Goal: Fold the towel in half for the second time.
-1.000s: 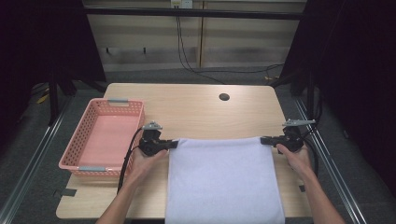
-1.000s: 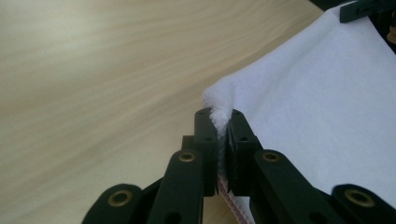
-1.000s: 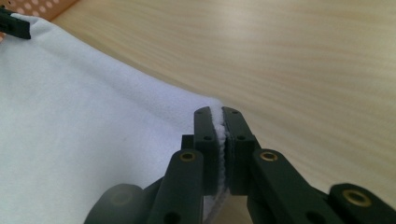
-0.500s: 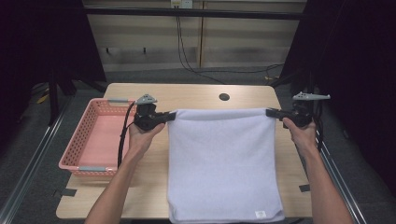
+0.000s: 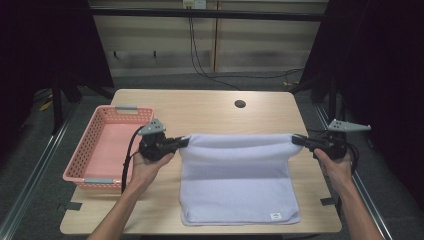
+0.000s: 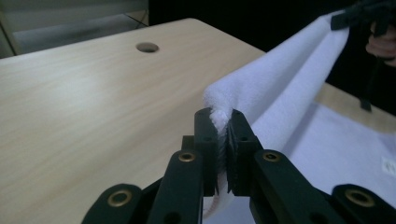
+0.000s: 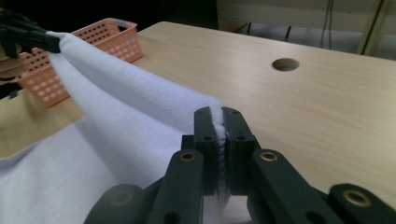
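Note:
A white towel (image 5: 237, 185) lies on the wooden table (image 5: 210, 110), its near edge with a small label (image 5: 275, 216) by the table's front. Its far edge is raised and stretched between the two grippers. My left gripper (image 5: 184, 142) is shut on the towel's far left corner, and its jaws pinch the cloth (image 6: 289, 93) in the left gripper view (image 6: 221, 119). My right gripper (image 5: 296, 139) is shut on the far right corner, the towel (image 7: 121, 121) squeezed between its jaws (image 7: 219, 116). The towel sags from both grippers down to the table.
A pink plastic basket (image 5: 80, 172) stands at the table's left side, just left of the left hand. A round cable hole (image 5: 240, 104) sits near the far edge. Bare wood lies beyond the towel. Dark curtains and floor rails surround the table.
Both grippers lifted the towel's far edge up and away, then came back toward the person and lower. The towel's near edge, which hung over the front, now lies on the table.

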{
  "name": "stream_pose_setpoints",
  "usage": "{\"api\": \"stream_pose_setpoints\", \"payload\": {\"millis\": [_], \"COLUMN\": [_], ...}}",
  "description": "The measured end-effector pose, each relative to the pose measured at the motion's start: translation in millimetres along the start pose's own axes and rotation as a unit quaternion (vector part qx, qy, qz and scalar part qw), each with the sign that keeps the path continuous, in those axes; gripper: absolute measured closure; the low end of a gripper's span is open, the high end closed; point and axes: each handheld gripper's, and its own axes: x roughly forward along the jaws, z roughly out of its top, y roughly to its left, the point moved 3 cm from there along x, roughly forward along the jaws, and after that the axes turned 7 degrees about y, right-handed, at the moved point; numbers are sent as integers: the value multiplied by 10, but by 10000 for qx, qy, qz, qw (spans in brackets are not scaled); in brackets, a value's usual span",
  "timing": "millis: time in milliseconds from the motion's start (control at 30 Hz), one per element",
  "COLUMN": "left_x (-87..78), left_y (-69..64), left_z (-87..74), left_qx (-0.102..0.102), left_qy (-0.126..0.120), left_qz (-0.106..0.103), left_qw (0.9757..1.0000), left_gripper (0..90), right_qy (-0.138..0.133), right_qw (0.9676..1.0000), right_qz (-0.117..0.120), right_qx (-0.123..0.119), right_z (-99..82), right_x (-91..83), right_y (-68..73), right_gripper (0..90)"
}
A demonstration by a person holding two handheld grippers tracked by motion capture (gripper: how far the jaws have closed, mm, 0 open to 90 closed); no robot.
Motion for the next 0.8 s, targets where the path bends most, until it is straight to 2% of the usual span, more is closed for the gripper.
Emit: {"api": "stream_pose_setpoints", "payload": {"millis": [100, 167, 233, 267, 300, 400, 433, 500, 600, 700, 733, 800], "left_x": [-101, -131, -134, -137, -134, -118, -108, -94, -99, -124, -149, -195], "left_y": [-121, -205, -295, -331, -363, -456, -485, -533, -598, -694, -728, -783], "left_z": [-141, -269, -407, -476, -542, -744, -805, -905, -1000, -1104, -1134, -1190], "left_qx": [-42, 18, 87, 65, -60, -55, -56, 21, 67, 240, 226, 305], "left_qy": [-44, 86, 321, 351, 363, 560, 656, 909, 1058, 1288, 1279, 1384], "left_qz": [-107, -163, -286, -332, -430, -561, -605, -499, -597, -743, -828, -951], "left_qw": [9999, 9998, 9990, 9988, 9984, 9968, 9960, 9946, 9926, 9886, 9881, 9853], "left_gripper": [847, 846, 843, 844, 844, 843, 840, 830, 827, 810, 788, 754], "right_qy": [68, 91, 195, 275, 394, 632, 700, 926, 1202, 1303, 1375, 1482], "right_qw": [9999, 9997, 9993, 9990, 9985, 9968, 9962, 9942, 9911, 9890, 9880, 9862], "right_qz": [113, 202, 243, 266, 278, 403, 441, 470, 471, 620, 606, 644], "right_qx": [-85, -134, -208, -221, -239, -279, -256, -268, -318, -340, -346, -368], "right_z": [-189, -309, -440, -513, -592, -836, -908, -1039, -1194, -1274, -1291, -1322], "right_x": [-99, -178, -248, -264, -268, -281, -287, -297, -294, -337, -356, -387], "right_y": [166, 286, 407, 460, 508, 637, 671, 727, 777, 820, 831, 859], "right_gripper": [862, 860, 855, 854, 853, 843, 834, 813, 792, 737, 706, 658]}}
